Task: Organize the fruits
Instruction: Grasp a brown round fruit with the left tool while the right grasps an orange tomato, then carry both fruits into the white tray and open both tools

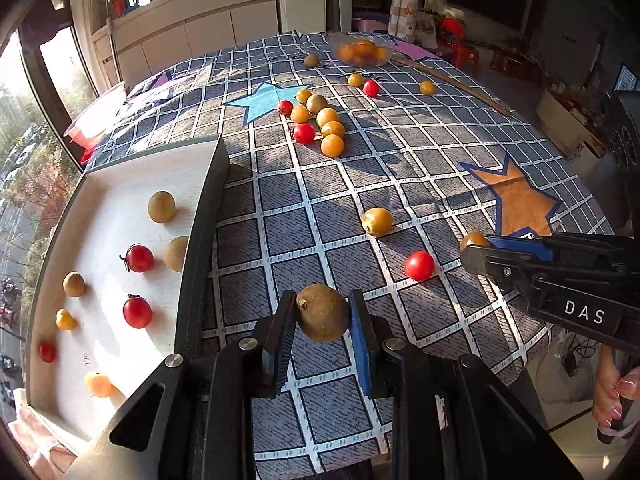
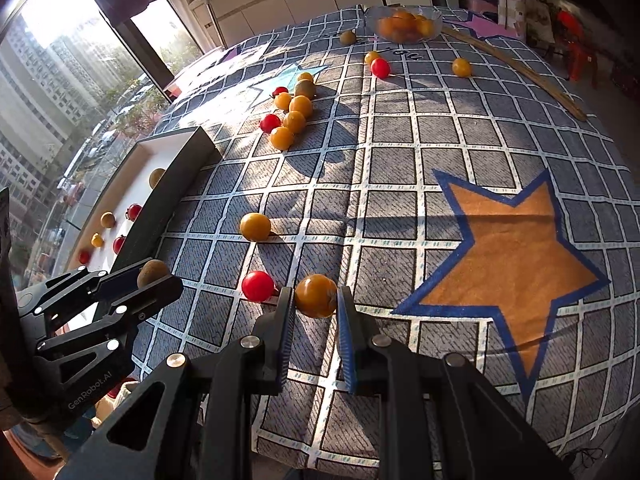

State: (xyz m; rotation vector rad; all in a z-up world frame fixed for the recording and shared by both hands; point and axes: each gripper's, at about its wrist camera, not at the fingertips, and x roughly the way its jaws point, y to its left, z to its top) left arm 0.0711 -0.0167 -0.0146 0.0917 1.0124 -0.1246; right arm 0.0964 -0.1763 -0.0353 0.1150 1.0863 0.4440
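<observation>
My left gripper (image 1: pixel 322 299) is shut on a brown round fruit (image 1: pixel 322 316), held just above the checked cloth beside the tray. In the right wrist view that left gripper (image 2: pixel 150 280) shows at the lower left with the brown fruit (image 2: pixel 152 270) in it. My right gripper (image 2: pixel 315 293) is shut on an orange-yellow fruit (image 2: pixel 315 297). It enters the left wrist view from the right, its tips (image 1: pixel 474 251) around that fruit (image 1: pixel 473 239). A white tray (image 1: pixel 108 200) with dark walls at the left holds several red, brown and yellow fruits.
A red tomato (image 1: pixel 419 266) and a yellow fruit (image 1: pixel 377 221) lie loose between the grippers. A cluster of fruits (image 1: pixel 328 130) sits mid-table, and a glass bowl (image 1: pixel 385 43) of orange fruits at the far edge beside a wooden stick (image 1: pixel 452 82). A person's hand (image 1: pixel 616 400) is at the lower right.
</observation>
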